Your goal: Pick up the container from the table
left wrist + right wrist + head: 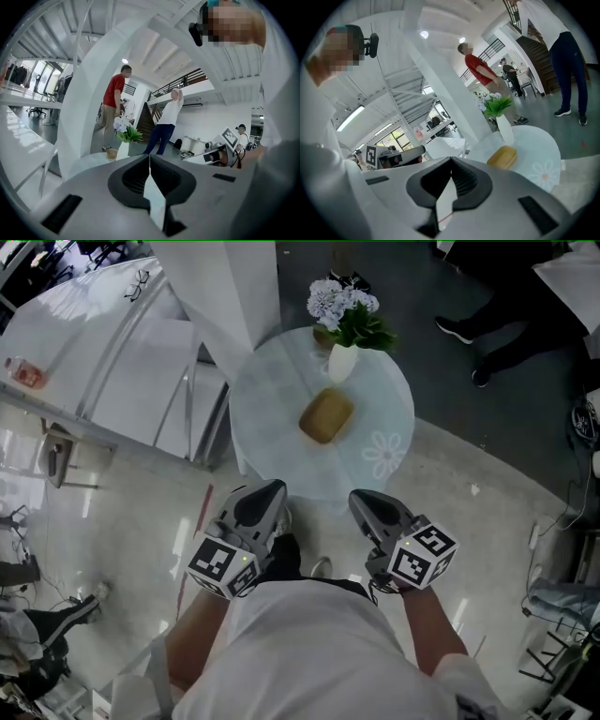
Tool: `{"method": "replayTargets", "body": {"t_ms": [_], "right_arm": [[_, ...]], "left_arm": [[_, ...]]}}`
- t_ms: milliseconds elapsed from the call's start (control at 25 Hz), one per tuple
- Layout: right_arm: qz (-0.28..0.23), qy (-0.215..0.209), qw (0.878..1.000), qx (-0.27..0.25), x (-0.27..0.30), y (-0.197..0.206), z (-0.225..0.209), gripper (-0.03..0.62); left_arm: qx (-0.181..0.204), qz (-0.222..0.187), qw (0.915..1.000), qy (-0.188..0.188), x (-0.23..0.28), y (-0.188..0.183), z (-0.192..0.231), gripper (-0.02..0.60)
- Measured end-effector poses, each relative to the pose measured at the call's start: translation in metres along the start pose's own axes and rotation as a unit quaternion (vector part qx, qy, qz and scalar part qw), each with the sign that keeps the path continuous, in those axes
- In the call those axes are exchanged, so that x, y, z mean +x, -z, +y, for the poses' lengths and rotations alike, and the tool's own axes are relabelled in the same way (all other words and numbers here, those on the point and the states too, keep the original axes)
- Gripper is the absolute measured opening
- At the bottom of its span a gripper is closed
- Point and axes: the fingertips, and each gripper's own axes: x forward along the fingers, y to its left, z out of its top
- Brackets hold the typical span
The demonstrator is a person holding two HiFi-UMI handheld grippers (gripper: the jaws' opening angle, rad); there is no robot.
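left hand-held gripper (270, 491) jaws together | right hand-held gripper (364, 502) jaws together | container (326, 416) well ahead on table (272, 418)

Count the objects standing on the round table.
2: a yellow container at the centre, and a white vase of flowers just beyond it. The flowers may hide more.

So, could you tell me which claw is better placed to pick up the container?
Probably the right claw: its view shows the yellow container clearly ahead. The left claw sees it small and off-centre. Both are shut and short of the table.
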Motion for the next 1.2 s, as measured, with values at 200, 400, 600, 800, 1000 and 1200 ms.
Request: {"method": "replayTargets", "body": {"t_ms": [200, 400, 600, 800, 1000, 1200], "right_arm": [[0.000, 0.015, 1.000, 0.011, 0.025, -0.013, -0.011, 0.021], [-0.001, 0.027, 1.000, 0.013, 0.050, -0.028, -0.017, 0.021], [-0.006, 0.044, 0.999, 0.019, 0.072, -0.043, -0.023, 0.021], [-0.011, 0.055, 0.998, 0.018, 0.088, -0.054, -0.028, 0.021], [-0.013, 0.064, 0.998, 0.020, 0.099, -0.062, -0.031, 0.021], [-0.014, 0.071, 0.997, 0.024, 0.106, -0.068, -0.036, 0.021]], "left_arm": [[0.000, 0.009, 0.9999, 0.013, 0.014, -0.007, 0.029, 0.023], [-0.005, 0.013, 0.9996, 0.023, 0.029, -0.018, 0.059, 0.023], [-0.003, 0.017, 0.9991, 0.040, 0.042, -0.027, 0.084, 0.023], [0.003, 0.020, 0.9984, 0.052, 0.052, -0.036, 0.106, 0.023], [0.004, 0.021, 0.9980, 0.060, 0.060, -0.043, 0.121, 0.023], [0.003, 0.023, 0.9977, 0.063, 0.067, -0.044, 0.130, 0.023]]}}
